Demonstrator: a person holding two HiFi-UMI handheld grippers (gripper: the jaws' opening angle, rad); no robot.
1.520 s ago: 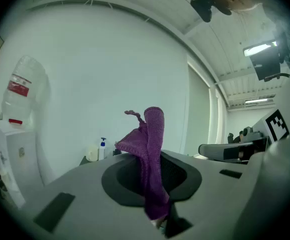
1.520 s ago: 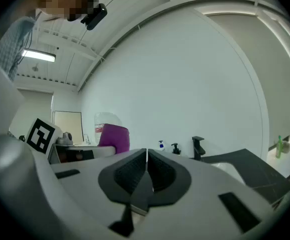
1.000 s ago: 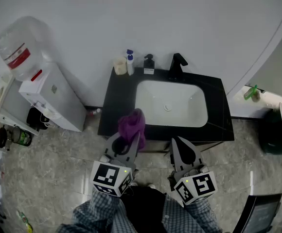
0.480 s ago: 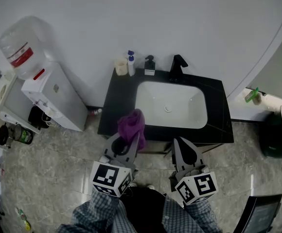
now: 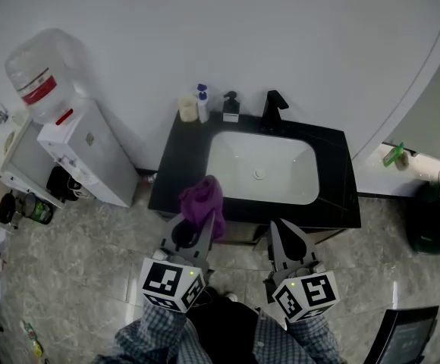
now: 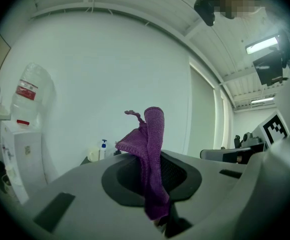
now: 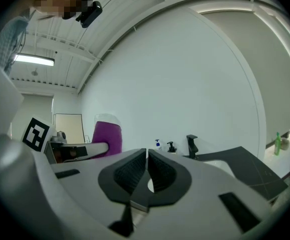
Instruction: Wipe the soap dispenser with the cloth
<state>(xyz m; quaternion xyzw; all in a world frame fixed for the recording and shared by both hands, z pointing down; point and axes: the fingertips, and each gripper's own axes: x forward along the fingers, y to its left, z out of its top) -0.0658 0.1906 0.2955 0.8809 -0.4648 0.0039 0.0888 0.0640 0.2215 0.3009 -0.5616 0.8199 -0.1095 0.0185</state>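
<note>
The black soap dispenser (image 5: 231, 106) stands at the back of the black counter (image 5: 178, 161), left of the black faucet (image 5: 273, 110); in the right gripper view the dispenser (image 7: 171, 147) is small and far off. My left gripper (image 5: 209, 224) is shut on a purple cloth (image 5: 202, 201), which bunches up above its jaws near the counter's front edge. In the left gripper view the cloth (image 6: 150, 159) hangs between the jaws. My right gripper (image 5: 279, 230) is shut with nothing in it, held in front of the counter.
A white sink basin (image 5: 262, 165) fills the counter's middle. A cup (image 5: 187, 108) and a blue-capped bottle (image 5: 202, 102) stand at the back left corner. A water cooler (image 5: 76, 146) stands left of the counter. A green bottle (image 5: 391, 155) sits on a ledge at right.
The view has shifted slightly, so the counter and sink sit a little farther up and left. Both grippers stay in front of the counter, the cloth still held.
</note>
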